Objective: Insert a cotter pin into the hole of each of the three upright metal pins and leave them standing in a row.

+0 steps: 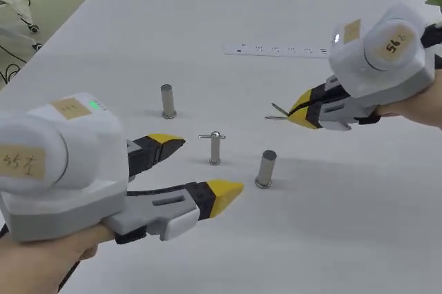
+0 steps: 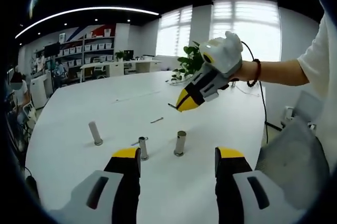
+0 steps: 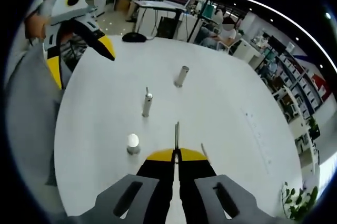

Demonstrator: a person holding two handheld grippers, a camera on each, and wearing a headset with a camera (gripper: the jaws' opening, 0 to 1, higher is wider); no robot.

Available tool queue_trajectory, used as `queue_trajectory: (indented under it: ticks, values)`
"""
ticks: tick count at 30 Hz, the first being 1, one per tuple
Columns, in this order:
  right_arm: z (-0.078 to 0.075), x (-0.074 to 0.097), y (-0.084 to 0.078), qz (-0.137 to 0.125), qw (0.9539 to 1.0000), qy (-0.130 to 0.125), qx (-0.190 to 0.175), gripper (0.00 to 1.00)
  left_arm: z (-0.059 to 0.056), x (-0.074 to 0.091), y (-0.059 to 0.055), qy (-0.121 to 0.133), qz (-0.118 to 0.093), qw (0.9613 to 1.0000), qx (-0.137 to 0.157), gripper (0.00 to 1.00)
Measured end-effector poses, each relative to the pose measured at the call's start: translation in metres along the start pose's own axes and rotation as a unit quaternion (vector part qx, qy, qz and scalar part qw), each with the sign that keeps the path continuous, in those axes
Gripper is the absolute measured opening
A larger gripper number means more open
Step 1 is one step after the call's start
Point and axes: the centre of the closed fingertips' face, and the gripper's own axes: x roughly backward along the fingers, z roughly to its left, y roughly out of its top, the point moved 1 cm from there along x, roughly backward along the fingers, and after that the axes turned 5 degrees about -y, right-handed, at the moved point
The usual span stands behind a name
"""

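Bright overhead strip lights [image 2: 95, 9]; window [image 2: 247, 29] glare; soft shadows on table [image 1: 359, 239]; fisheye edges warped.

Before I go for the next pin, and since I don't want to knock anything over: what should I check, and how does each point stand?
1. The right gripper is shut on a cotter pin: ok.
2. The middle pin has its cotter pin through it: ok.
3. All three stand upright, the far pin and near pin included: ok.
4. Which way the holes of the two empty pins face: cannot tell.
5. The left gripper is open and free to steady a pin: ok.
6. A spare cotter pin lies on the table: ok.
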Motion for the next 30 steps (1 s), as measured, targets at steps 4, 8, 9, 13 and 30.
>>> queue_trajectory:
  ticks: [4, 8, 9, 13, 30]
  values:
    - [0.008, 0.003, 0.007, -0.011, 0.9999, 0.004, 0.008, 0.02, -0.003, -0.002, 0.001, -0.008, 0.0, 0.9999, 0.012, 0.53]
    - [0.02, 0.007, 0.016, -0.019, 0.9995, 0.009, 0.021, 0.02, -0.005, -0.004, 0.003, -0.015, -0.004, 0.9994, 0.031, 0.52]
    - [0.019, 0.007, 0.016, -0.02, 0.9994, 0.011, 0.025, 0.02, -0.005, -0.004, 0.003, -0.016, -0.004, 0.9993, 0.034, 0.51]
    - [0.03, 0.01, 0.024, -0.029, 0.9989, 0.016, 0.032, 0.02, -0.008, -0.005, 0.004, -0.024, -0.008, 0.9982, 0.054, 0.5]
    - [0.078, 0.018, 0.048, -0.059, 0.9943, 0.052, 0.072, 0.02, -0.016, -0.012, 0.008, -0.06, -0.025, 0.98, 0.188, 0.33]
